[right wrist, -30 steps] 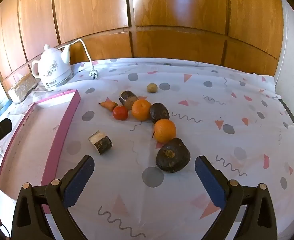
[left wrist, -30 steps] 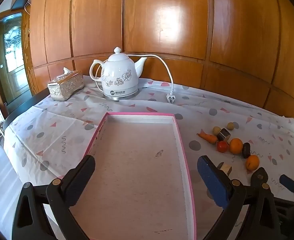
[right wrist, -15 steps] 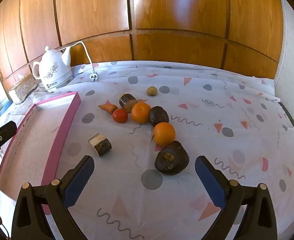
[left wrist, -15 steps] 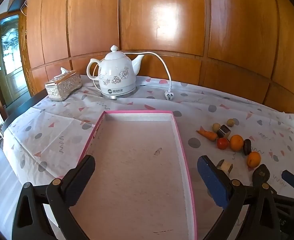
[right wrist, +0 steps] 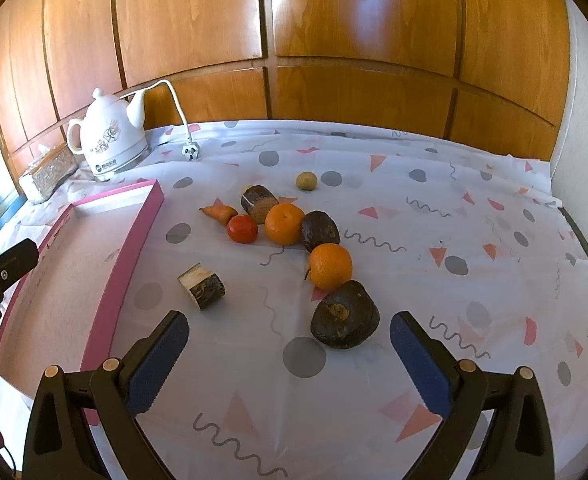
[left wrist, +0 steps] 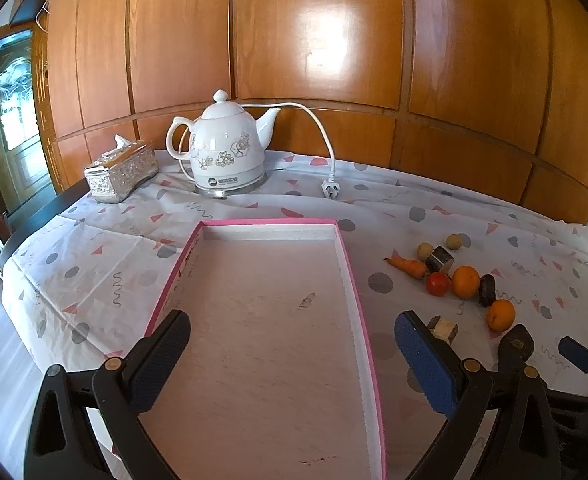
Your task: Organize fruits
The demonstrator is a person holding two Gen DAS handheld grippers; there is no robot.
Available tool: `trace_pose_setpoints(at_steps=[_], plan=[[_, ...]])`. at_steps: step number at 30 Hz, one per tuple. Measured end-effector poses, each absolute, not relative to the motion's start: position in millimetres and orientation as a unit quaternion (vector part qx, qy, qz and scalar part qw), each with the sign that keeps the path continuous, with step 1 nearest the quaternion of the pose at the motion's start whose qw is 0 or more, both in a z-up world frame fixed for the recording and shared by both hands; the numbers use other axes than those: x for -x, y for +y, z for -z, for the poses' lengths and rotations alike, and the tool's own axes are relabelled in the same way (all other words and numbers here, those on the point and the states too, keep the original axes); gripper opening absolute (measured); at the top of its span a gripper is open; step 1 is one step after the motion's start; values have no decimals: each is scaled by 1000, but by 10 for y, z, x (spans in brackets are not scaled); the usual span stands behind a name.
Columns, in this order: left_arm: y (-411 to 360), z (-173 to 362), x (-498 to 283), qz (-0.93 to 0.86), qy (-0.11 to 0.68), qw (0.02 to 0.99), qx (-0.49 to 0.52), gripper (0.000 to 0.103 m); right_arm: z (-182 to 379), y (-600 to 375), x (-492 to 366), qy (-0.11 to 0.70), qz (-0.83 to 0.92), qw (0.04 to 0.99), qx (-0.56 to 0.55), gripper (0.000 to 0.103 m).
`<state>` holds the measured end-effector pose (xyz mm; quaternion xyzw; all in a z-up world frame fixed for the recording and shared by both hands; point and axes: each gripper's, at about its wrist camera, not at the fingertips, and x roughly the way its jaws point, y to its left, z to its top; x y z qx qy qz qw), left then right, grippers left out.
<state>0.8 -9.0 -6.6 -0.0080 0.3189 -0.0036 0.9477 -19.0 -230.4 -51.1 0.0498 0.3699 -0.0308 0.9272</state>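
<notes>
Hovering over the worktop (right wrist: pixel 473 208), your right claw (right wrist: pixel 290 360) stands wide open and holds nothing; your left claw (left wrist: pixel 292 356) is equally wide and empty, poised above the pink-rimmed tray (left wrist: pixel 343 252).

Fruit, right view: a dark avocado (right wrist: pixel 345 315) lies just ahead of the right claw, between its fingers and nearer the right one. Touching it behind is an orange (right wrist: pixel 329 266). Further back sit a second dark avocado (right wrist: pixel 320 231), a second orange (right wrist: pixel 285 223), a red tomato (right wrist: pixel 242 229) and a small carrot (right wrist: pixel 218 213), closely bunched. A small yellowish round fruit (right wrist: pixel 306 181) lies apart at the back. Two wood-log blocks: one (right wrist: pixel 202 286) ahead of the left finger, one (right wrist: pixel 258 203) behind the tomato.

Surface: white cloth with grey dots, pink triangles and squiggles. Wood panelling behind; white wall at right. A white kettle (left wrist: pixel 226 152) with unplugged cord and a silver tissue box (left wrist: pixel 121 170) stand at the back left.

Room: the tray interior is bare; open cloth lies right of the fruit, up to the worktop's right edge.
</notes>
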Motion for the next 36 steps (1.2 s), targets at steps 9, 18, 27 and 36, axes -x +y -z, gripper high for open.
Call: trace_pose_setpoints(at_steps=[9,18,27,36], plan=[[-132,31,29,15,316,948,5,103,476,-2321,209,368,36,928,-48,103],[-155,16,40,19,315,949,4,103,458,-2327,235,364,36,930,-44,103],[-188,13,48,23,315,949,2,103,449,-2339,244,362,37,931,-43,103],[-241,26,35,27,317,948,-2,103,445,-2372,258,360,38,931,-45,103]])
